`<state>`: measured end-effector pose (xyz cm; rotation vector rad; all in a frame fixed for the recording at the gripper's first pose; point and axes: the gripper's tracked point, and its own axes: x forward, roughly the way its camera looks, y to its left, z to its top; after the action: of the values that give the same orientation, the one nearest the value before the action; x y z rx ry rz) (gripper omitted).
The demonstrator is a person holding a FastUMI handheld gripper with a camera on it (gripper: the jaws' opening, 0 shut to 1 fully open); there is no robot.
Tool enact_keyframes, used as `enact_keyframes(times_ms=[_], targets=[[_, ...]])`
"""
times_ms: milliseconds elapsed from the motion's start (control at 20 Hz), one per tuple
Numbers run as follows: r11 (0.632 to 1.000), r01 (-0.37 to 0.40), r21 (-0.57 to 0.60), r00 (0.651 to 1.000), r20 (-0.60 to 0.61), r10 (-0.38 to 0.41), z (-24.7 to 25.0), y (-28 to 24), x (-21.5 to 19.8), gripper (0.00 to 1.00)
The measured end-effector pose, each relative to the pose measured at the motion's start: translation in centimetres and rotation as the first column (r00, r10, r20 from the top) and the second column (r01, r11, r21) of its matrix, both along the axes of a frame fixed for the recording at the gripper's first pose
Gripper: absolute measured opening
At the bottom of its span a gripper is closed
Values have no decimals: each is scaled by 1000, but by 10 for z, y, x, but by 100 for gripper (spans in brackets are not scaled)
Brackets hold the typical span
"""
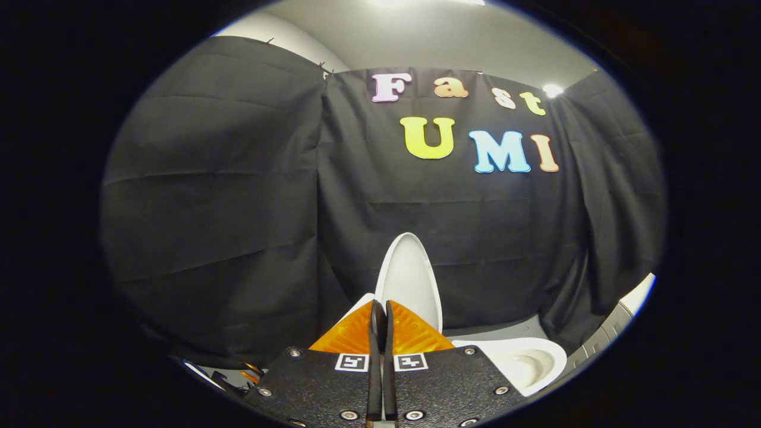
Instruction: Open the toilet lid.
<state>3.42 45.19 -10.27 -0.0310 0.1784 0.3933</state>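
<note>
white toilet lid [409, 279], orange fingers [352, 334], black cloth wall [238, 196].

A black cloth wall [238, 208] hangs in broad folds across most of the frame, left to right. Its panels meet at a seam in the upper middle, where a small clip [324, 68] pins the top edge. Above the cloth, a pale grey ceiling [428, 41] runs along the top. A bright round light [552, 90] glows at the upper right. A strip of grey floor [505, 328] shows at the lower right below the cloth. At the far lower right stands a white-topped ledge [639, 294] with a grey, tile-like side. At the lower left lie small dark and orange items [247, 371], too unclear to identify.
</note>
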Motion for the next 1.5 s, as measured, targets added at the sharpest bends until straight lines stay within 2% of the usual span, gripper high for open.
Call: enact_keyframes(times_ms=[150, 450, 650, 900, 1000, 1100, 1400, 1500], targets=[[1000, -15, 9, 1000, -8, 15, -3, 8, 0, 1], [997, -36, -65, 999, 2, 36, -10, 28, -7, 1], [998, -44, -38, 999, -11, 43, -14, 35, -7, 1], [998, -17, -64, 1000, 5, 17, -10, 26, -5, 1], [998, -36, -52, 999, 5, 36, -11, 29, -5, 1], [998, -60, -36, 998, 9, 61, -9, 29, -9, 17], [989, -145, 19, 989, 15, 145, 11, 10, -41, 95], [979, -198, 56, 980, 20, 197, 22, -4, -62, 96]])
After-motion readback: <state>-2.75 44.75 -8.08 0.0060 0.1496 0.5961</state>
